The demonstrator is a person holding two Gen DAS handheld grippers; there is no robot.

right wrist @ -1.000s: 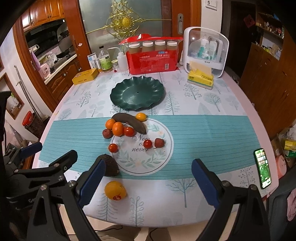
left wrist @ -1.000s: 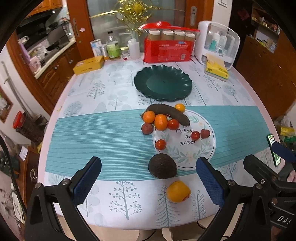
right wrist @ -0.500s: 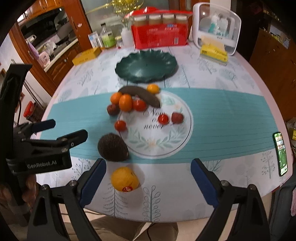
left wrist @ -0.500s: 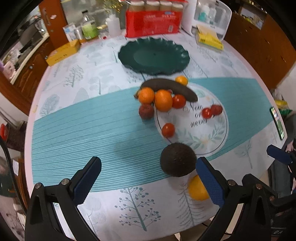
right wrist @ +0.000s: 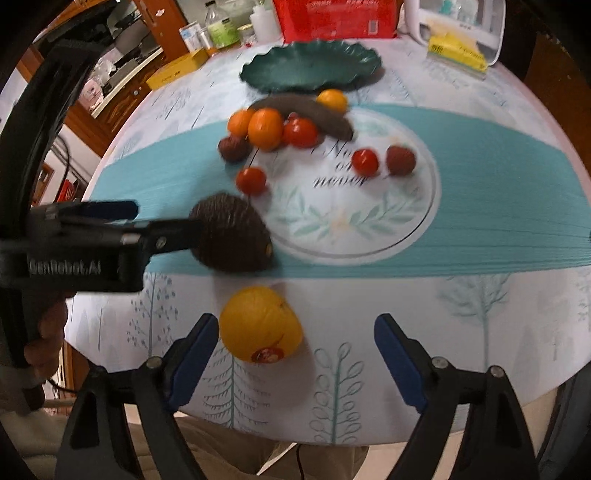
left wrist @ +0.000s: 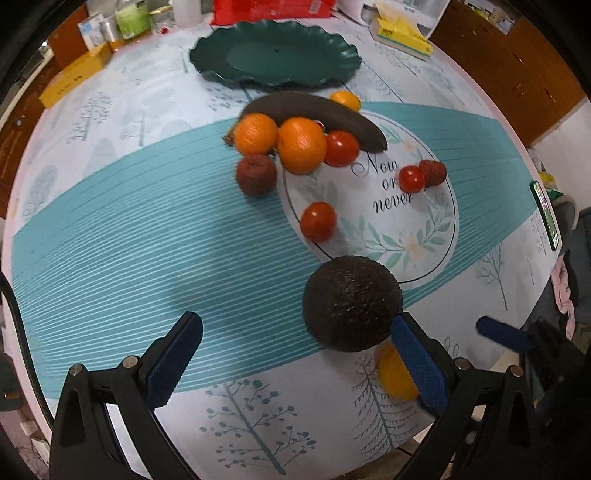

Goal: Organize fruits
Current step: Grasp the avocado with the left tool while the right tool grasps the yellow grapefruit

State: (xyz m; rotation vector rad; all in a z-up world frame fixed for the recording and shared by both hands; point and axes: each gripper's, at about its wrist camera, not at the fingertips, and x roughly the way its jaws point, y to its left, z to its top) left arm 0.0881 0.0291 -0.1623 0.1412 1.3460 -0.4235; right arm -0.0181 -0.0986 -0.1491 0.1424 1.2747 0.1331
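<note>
A dark avocado (left wrist: pixel 352 302) lies near the table's front, just ahead of my open left gripper (left wrist: pixel 295 363), close to its right finger. It also shows in the right wrist view (right wrist: pixel 231 232). A yellow orange with a sticker (right wrist: pixel 260 328) lies between the fingers of my open right gripper (right wrist: pixel 295 360), nearer the left one. Farther back lie two oranges (left wrist: pixel 280 138), a dark long fruit (left wrist: pixel 314 114), tomatoes (left wrist: pixel 318 221), lychees (left wrist: pixel 256 174) and a small orange (left wrist: pixel 345 99). An empty dark green plate (left wrist: pixel 275 55) stands behind them.
A red package (right wrist: pixel 332 16), bottles (right wrist: pixel 221 29), a yellow box (left wrist: pixel 74 79), a tissue pack (left wrist: pixel 400 31) and a white organiser (right wrist: pixel 461 18) line the table's back. A phone (left wrist: pixel 545 214) lies at the right edge.
Both grippers have moved forward and down toward the table. The avocado now sits close to the left gripper's fingers, and the yellow orange now sits between the right gripper's fingers.
</note>
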